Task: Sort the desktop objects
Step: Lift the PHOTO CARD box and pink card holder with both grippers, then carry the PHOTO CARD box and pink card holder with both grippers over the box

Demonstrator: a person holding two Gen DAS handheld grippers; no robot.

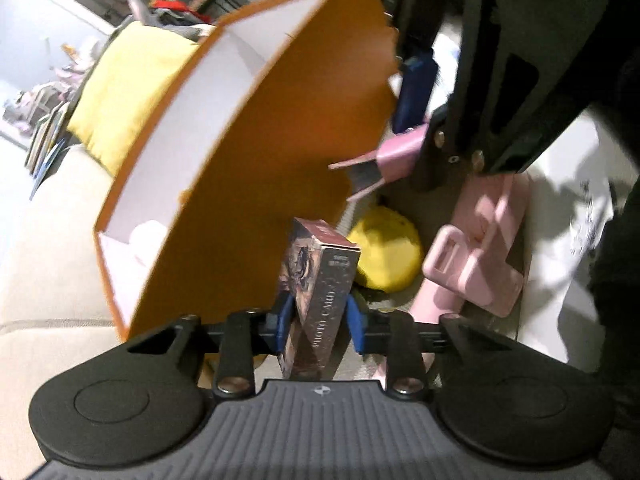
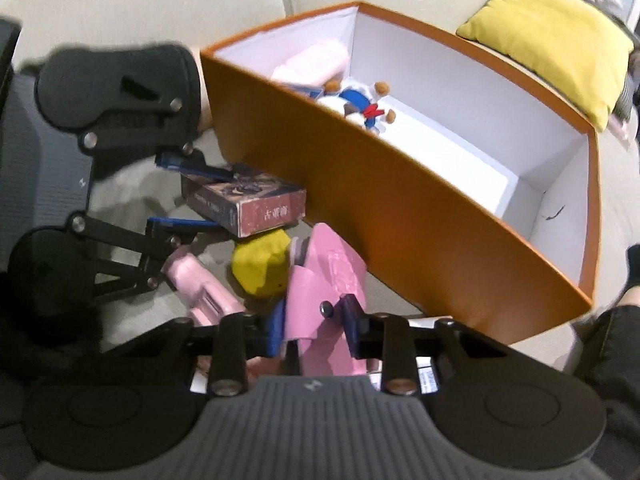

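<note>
Right wrist: orange box point(image 2: 400, 216) holds plush toy point(image 2: 360, 104).

Cream sofa seat point(image 2: 132, 184) carrying sorted and unsorted items.
Landmark: orange box point(image 2: 400, 216), open, resting on the cushion. Just beside its near wall lie a yellow lump point(image 2: 260, 266), a pink stand point(image 1: 472, 268) and a dark card box point(image 2: 244, 204). Beyond its far wall, a yellow pillow point(image 2: 560, 44) lies on the seat.
</note>
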